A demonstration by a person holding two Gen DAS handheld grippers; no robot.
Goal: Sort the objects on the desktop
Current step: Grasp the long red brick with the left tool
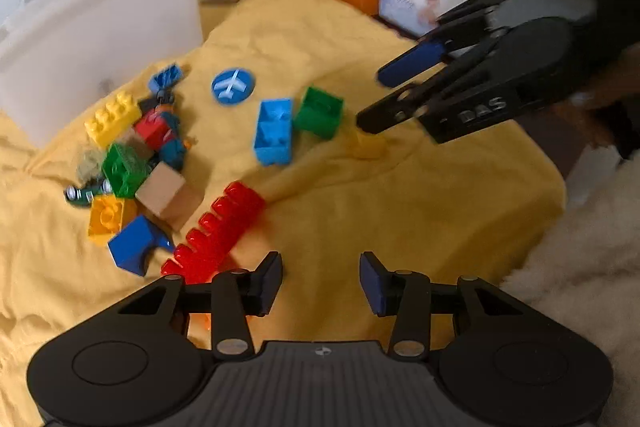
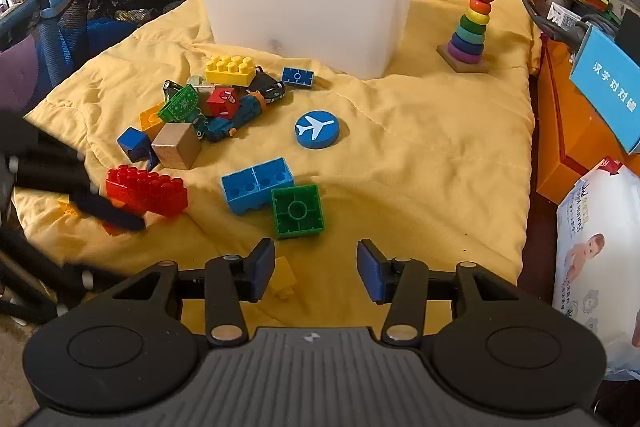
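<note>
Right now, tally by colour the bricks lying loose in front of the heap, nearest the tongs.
red brick: 1
light blue brick: 1
green brick: 1
small yellow brick: 1
Total: 4
A yellow bit beside the red brick is too hidden to count.

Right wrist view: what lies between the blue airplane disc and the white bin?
Only bare yellow cloth between the disc and bin.

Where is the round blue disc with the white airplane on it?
The blue airplane disc lies flat on the yellow blanket, mid-scene in the right wrist view, apart from the toy pile on its left and in front of the white bin.
</note>
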